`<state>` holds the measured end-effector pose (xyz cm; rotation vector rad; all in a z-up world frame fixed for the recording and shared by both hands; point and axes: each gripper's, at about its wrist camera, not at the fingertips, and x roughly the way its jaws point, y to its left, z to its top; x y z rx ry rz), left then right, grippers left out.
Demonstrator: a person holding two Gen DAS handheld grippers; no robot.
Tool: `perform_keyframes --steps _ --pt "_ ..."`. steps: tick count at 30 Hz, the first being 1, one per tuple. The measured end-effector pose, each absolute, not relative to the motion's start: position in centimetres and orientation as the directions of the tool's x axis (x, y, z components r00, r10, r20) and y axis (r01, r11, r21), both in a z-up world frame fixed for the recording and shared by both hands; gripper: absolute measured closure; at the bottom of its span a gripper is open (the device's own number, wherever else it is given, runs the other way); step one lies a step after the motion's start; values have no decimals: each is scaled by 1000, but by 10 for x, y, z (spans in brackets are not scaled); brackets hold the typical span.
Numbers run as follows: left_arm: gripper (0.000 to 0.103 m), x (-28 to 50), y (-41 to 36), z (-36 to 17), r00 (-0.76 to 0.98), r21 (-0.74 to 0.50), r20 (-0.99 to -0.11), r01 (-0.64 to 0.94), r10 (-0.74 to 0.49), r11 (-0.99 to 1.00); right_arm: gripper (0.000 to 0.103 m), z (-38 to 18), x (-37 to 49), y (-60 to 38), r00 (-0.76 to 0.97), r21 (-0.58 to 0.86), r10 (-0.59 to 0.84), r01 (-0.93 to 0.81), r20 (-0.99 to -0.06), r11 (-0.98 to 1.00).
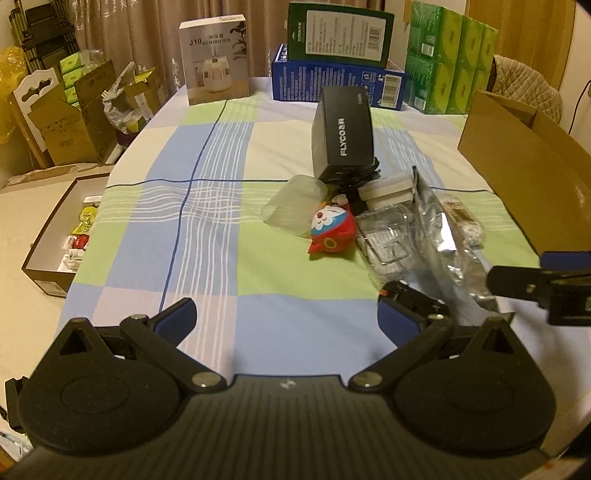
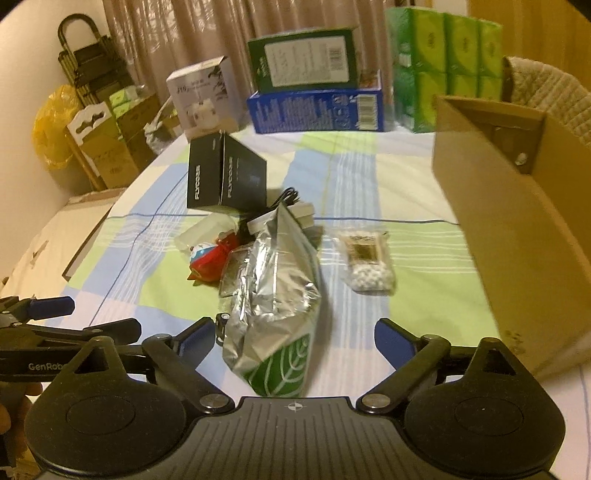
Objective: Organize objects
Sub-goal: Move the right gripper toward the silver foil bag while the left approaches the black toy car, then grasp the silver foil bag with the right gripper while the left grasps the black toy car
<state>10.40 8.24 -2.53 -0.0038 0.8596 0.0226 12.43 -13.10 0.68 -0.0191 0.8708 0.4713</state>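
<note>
Your right gripper (image 2: 295, 334) has its jaws spread wide, and the silver foil bag (image 2: 275, 291) with the green leaf print lies lengthwise between its blue pads (image 2: 391, 341); neither pad presses on the bag, so you hold nothing there. Your left gripper (image 1: 286, 321) is also wide open, with only bare checked tablecloth (image 1: 207, 206) between its fingers.

Just left of the foil bag sits a clear plastic packet (image 2: 232, 275), and beside that a red and blue plush toy (image 2: 208, 262) leaning against a translucent plastic cup (image 1: 295, 205) that lies on its side. Right of the bag, set a little apart, is a small clear pouch of white beads (image 2: 367, 258). Behind the pile stands the black FLYCO box (image 2: 225, 173), with a tangle of black cable (image 2: 286, 197) and a white boxed item (image 1: 388, 188) at its foot.

To your right an open cardboard box (image 2: 517, 206) stands on the table, close to the right gripper. Along the far edge are a white humidifier box (image 1: 214, 59), a blue box (image 1: 332, 79) with a green box (image 1: 340, 31) stacked on it, and a block of green tissue packs (image 1: 450, 55). Off the table's left side a shallow brown tray (image 1: 48, 240) holds small packets.
</note>
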Motion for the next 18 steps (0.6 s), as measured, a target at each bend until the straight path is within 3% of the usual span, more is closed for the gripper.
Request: perform_keyframes --steps 8,18 --pt "1 115 89 -36 647 -8 -762 -21 8 1000 17 -18 152 -110 505 173 394 -429 -768 887" --pt "1 122 86 -44 638 -19 -770 1 -15 1000 31 -38 172 -102 453 170 379 -437 -807 883"
